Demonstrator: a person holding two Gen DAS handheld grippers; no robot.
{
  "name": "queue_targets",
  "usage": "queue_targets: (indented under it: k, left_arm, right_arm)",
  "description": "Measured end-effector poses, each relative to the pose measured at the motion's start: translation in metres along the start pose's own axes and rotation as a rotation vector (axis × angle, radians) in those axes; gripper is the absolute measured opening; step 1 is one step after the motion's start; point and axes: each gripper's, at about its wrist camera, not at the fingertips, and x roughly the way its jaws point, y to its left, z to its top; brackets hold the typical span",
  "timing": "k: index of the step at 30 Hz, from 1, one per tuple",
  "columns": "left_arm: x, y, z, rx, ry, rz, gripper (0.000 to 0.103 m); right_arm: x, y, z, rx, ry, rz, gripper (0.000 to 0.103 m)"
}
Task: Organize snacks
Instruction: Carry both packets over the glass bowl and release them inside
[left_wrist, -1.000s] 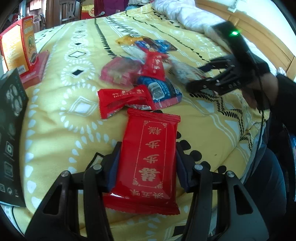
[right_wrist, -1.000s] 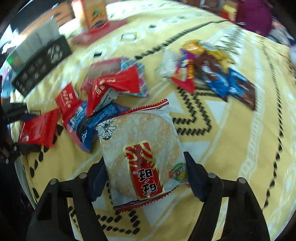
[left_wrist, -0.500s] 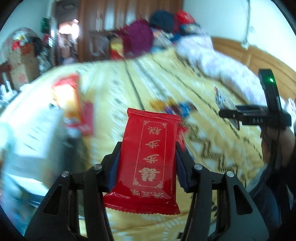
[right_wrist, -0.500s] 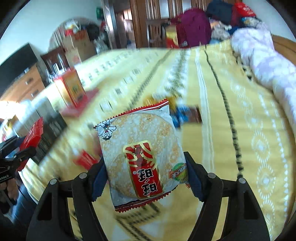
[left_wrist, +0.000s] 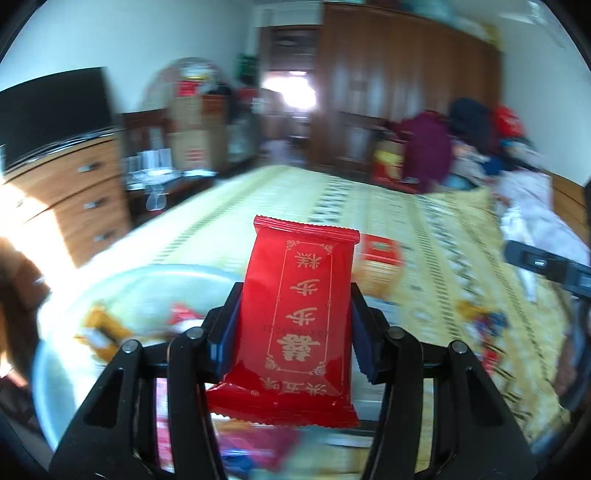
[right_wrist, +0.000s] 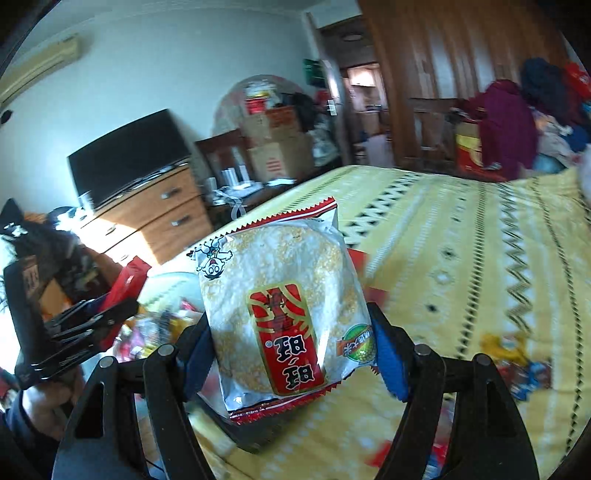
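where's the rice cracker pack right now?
In the right wrist view the rice cracker pack sits clamped in the right gripper, held above the yellow bedspread, with the left gripper to its left.

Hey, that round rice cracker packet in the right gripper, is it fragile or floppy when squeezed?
Probably fragile: the rice cracker packet shows a thin round cracker through clear film. It likely holds stiff, standing upright between the right gripper jaws. The glossy wrapper may be slippery.

bare yellow bedspread (right_wrist: 461, 258) ahead; snack-filled clear bin (left_wrist: 66, 306) lower left
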Motion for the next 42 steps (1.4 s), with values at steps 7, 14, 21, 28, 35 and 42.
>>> queue_targets:
  k: [7,14,21,28,35,42]
  left_arm:
    - [0.017,0.063,-0.004,-0.096,0.034,0.153,0.053]
    - [0.026,0.085,-0.009,-0.116,0.068,0.170,0.053]
    - [0.019,0.097,-0.014,-0.125,0.080,0.162,0.053]
    - [0.018,0.105,-0.012,-0.129,0.086,0.155,0.053]
    - [0.017,0.106,-0.012,-0.133,0.088,0.158,0.053]
    - [0.017,0.107,-0.012,-0.134,0.091,0.156,0.053]
  right_arm:
    - [0.075,0.112,0.015,-0.087,0.066,0.157,0.078]
    - [0.113,0.188,0.003,-0.150,0.137,0.232,0.078]
    - [0.128,0.190,-0.004,-0.138,0.178,0.243,0.078]
    - [0.132,0.186,-0.005,-0.127,0.186,0.242,0.078]
    - [0.133,0.184,-0.004,-0.126,0.186,0.244,0.078]
    - [0.133,0.184,-0.004,-0.129,0.190,0.247,0.078]
